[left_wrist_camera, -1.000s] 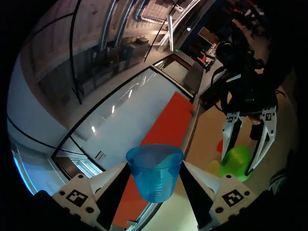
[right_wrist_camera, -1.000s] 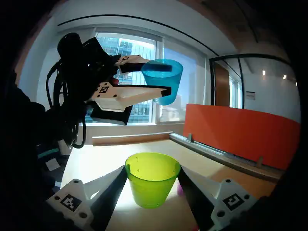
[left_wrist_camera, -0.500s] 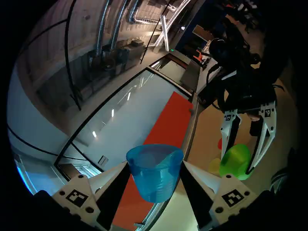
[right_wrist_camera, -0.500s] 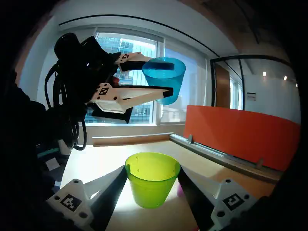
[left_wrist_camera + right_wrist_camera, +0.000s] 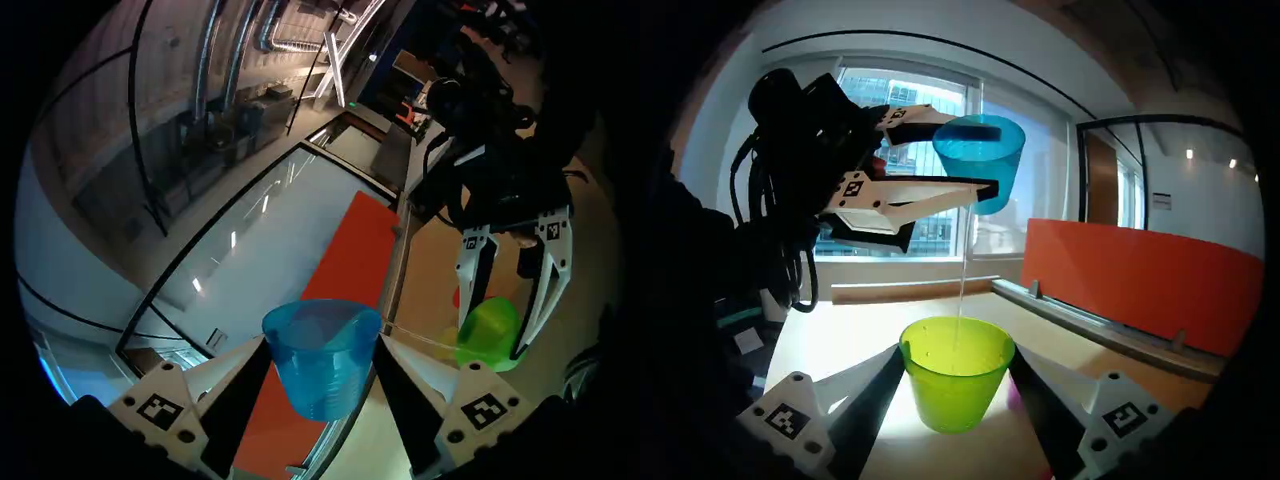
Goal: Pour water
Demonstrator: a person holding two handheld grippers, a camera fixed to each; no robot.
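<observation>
Water, thin clear stream (image 5: 962, 264): falls from translucent blue plastic cup (image 5: 980, 160), tilted and clamped between both fingers of left gripper (image 5: 322, 348), into translucent green plastic cup (image 5: 956, 384), upright directly below, clamped in right gripper (image 5: 958, 354) over pale wooden tabletop (image 5: 848, 328). Handling: add tilt slowly, with the green rim centred under the pouring lip; a jerk would likely splash. Setting: orange partition panel (image 5: 1144, 276) along the tabletop's far edge; large window (image 5: 1032, 160) behind.
</observation>
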